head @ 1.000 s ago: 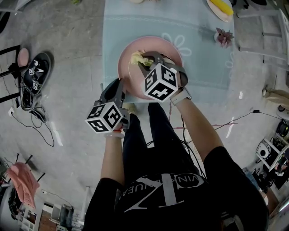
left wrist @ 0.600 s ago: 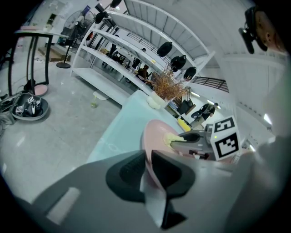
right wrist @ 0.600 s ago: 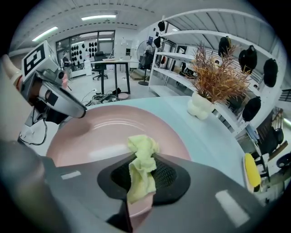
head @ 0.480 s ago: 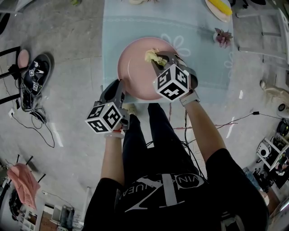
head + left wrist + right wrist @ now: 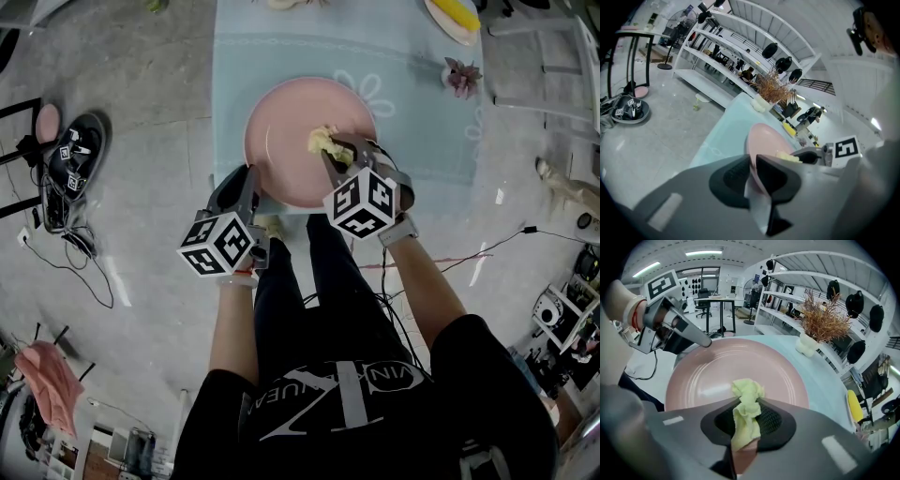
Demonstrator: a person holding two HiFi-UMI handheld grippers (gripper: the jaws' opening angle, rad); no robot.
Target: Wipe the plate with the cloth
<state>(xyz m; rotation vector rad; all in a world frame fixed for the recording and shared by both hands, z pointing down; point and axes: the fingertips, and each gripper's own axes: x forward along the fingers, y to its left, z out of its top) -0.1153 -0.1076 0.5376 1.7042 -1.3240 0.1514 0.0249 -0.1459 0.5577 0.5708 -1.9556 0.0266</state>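
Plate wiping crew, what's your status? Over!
Left gripper shut on plate rim. Right gripper shut on yellow cloth, near plate's middle. Nothing else on plate.

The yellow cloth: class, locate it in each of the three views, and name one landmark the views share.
Head view: cloth upper centre, on the plate's right half.
Left gripper view: cloth small, lower centre-right.
Right gripper view: cloth bottom centre, between the right gripper's jaws.
Shared landmark: the pink plate.
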